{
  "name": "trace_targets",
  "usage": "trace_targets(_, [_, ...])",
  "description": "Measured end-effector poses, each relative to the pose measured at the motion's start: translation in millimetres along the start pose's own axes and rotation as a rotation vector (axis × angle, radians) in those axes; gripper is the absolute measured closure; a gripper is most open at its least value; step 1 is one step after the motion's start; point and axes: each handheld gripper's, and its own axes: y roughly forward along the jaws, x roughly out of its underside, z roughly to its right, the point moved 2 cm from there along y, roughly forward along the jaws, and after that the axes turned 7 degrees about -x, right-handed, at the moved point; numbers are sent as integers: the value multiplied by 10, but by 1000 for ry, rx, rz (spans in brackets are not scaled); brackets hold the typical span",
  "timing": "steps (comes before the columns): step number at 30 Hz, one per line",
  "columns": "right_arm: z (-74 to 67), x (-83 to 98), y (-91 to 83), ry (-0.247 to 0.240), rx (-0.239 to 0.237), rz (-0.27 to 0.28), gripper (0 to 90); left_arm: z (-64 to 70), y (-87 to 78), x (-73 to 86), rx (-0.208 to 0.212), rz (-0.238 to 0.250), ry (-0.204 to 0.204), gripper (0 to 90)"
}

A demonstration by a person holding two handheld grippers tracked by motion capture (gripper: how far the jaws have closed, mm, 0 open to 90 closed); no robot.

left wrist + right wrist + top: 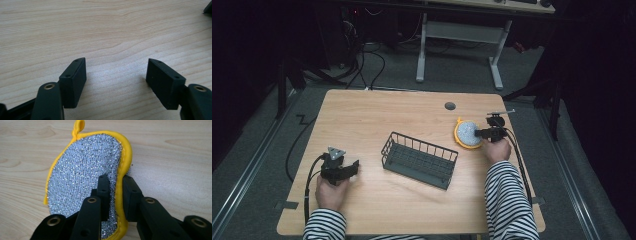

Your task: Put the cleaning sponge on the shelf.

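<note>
Gripping the scouring pad [82, 172] at its yellow edge, the right gripper [115, 195] has its jaws clamped on the rim, one pad on the silver face, the other behind. The scouring pad is rounded, with glittering silver mesh, a yellow border and a small yellow loop on top. It sits near the right edge of the table [362, 115], beside the wire basket [419, 160]. The left gripper [116, 82] rests on bare wood, jaws apart.
</note>
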Motion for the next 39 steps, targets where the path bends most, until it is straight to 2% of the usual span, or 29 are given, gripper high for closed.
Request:
trace_targets(11, [-110,-43,-309,-78,-23,54,788,0,0,0,0,0,0,332])
trace_targets(17, [-247,-52,-488,-151,-35,72,786,0,0,0,1,1,-1,335])
trace_targets(23, [-350,-65,-644,-193,-62,104,786,-1,1,0,1,1,-1,336])
trace_targets(32, [-675,-90,-923,-301,-101,139,785,-1,1,0,1,1,-2,336])
trace_targets(39, [-998,-97,-1122,-388,-163,172,784,-1,1,0,1,1,-2,335])
